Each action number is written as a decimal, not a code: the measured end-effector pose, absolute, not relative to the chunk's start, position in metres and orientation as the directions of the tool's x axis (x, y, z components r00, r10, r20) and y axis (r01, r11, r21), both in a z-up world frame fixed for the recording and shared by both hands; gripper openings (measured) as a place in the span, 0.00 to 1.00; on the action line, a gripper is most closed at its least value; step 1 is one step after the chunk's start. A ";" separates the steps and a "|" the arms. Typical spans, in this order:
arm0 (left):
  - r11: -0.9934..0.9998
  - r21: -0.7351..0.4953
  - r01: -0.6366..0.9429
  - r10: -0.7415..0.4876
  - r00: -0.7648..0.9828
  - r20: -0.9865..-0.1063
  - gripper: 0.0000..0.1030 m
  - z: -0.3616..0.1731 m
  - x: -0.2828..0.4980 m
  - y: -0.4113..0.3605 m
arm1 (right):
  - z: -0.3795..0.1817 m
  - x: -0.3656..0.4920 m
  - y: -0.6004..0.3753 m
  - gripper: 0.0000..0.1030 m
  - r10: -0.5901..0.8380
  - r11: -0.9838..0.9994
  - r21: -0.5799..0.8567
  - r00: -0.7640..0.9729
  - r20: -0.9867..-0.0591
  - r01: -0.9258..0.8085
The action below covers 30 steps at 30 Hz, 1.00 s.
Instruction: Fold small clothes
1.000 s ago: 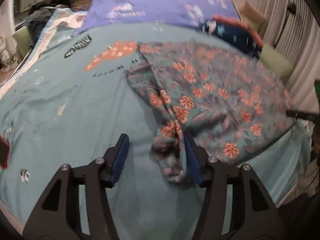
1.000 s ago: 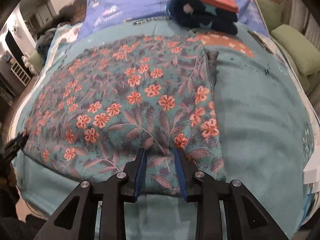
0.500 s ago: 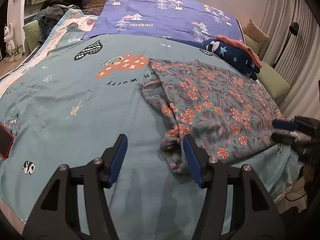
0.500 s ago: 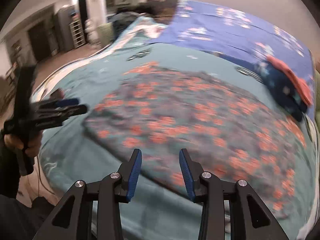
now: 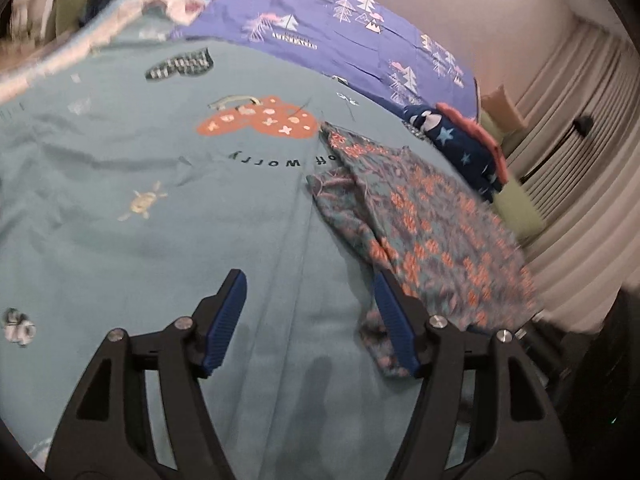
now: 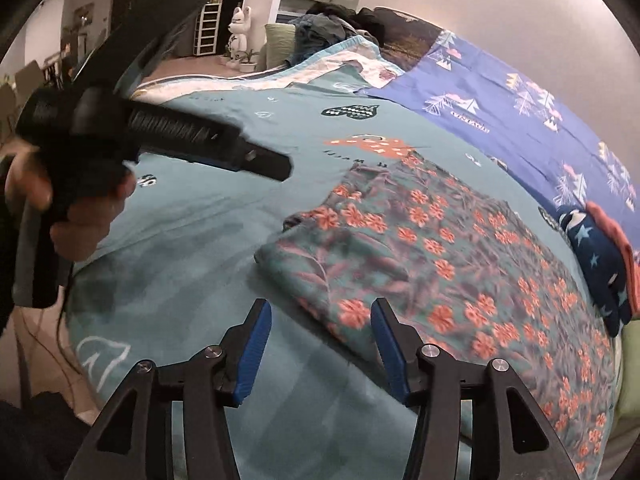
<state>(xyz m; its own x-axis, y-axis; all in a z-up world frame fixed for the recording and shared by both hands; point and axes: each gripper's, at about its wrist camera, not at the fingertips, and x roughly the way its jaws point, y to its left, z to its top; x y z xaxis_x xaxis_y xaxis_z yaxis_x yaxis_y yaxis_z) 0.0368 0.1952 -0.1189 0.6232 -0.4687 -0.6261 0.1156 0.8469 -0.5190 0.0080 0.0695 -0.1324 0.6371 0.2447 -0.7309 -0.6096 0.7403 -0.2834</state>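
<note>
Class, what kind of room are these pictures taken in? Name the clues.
Probably a bedroom: a bed under a teal printed duvet, pleated curtains along one side, and folded clothes stacked near the pillow end.

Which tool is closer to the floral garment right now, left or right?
Right. The right tool sits open at the floral garment, its near edge between its pads. The left tool, also open, hovers over bare bedspread beside it.

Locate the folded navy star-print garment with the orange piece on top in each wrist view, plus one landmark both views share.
Left wrist: navy star-print garment sits upper right, beyond the floral garment.
Right wrist: navy star-print garment lies at the far right edge, right of the floral garment.
Shared landmark: the orange mushroom print on the teal bedspread.
</note>
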 end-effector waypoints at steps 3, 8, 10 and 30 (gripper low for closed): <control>0.811 -0.569 0.134 -0.520 0.609 -0.598 0.65 -0.120 0.050 0.199 | -0.139 0.014 0.080 0.51 0.212 0.745 -0.319 0.661 -0.720 -0.586; 0.732 -0.649 0.205 -0.634 0.553 -0.541 0.68 -0.120 0.074 0.193 | -0.146 0.019 0.095 0.52 0.174 0.732 -0.391 0.708 -0.685 -0.558; 0.687 -0.687 0.236 -0.692 0.501 -0.520 0.70 -0.123 0.089 0.184 | -0.148 0.022 0.100 0.53 0.162 0.729 -0.414 0.725 -0.670 -0.546; 0.711 -0.662 0.237 -0.693 0.396 -0.603 0.12 -0.123 0.169 0.141 | -0.135 0.054 0.078 0.11 0.206 0.879 -0.163 0.665 -0.718 -0.449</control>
